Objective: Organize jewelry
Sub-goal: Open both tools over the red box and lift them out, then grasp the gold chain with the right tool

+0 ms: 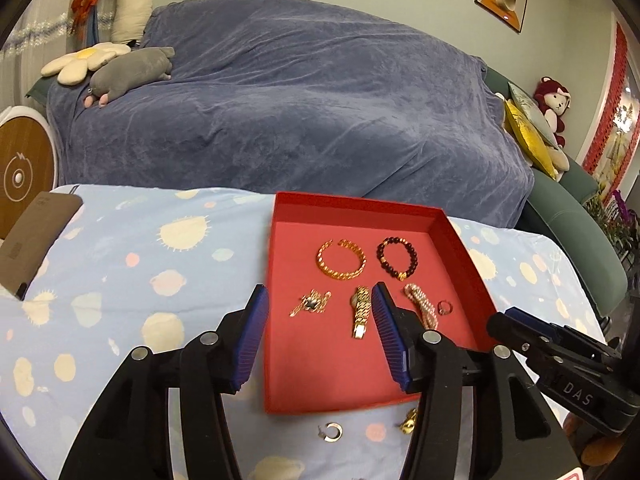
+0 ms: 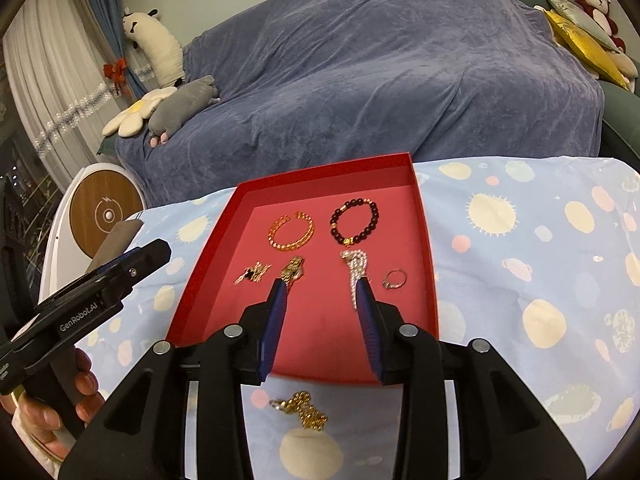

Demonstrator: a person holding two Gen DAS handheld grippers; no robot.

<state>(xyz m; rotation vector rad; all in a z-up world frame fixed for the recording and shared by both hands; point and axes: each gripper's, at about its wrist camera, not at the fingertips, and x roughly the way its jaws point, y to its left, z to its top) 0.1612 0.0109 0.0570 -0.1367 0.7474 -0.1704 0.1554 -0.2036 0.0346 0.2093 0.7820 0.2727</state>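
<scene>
A red tray (image 1: 360, 202) (image 2: 328, 176) sits on the spotted blue cloth. It holds a gold bangle (image 1: 342, 259) (image 2: 291, 231), a dark bead bracelet (image 1: 397, 258) (image 2: 355, 222), a gold watch (image 1: 361, 310) (image 2: 294, 270), a pearly chain (image 1: 422, 306) (image 2: 356, 270), a ring (image 1: 445, 307) (image 2: 394, 279) and a clover piece (image 1: 312, 302) (image 2: 252, 273). In front of the tray, on the cloth, lie a small hoop (image 1: 332, 432) and a gold chain (image 2: 304, 410). My left gripper (image 1: 319, 288) hovers open over the tray's left side, holding nothing. My right gripper (image 2: 320, 282) hovers open over the tray's near part, also holding nothing.
A sofa under a blue-grey throw (image 1: 300, 100) rises behind the table, with plush toys at both ends. A brown card (image 1: 36, 240) lies at the cloth's left edge beside a round wood-faced device (image 1: 20, 172). A person's hand (image 2: 60, 400) grips the left tool.
</scene>
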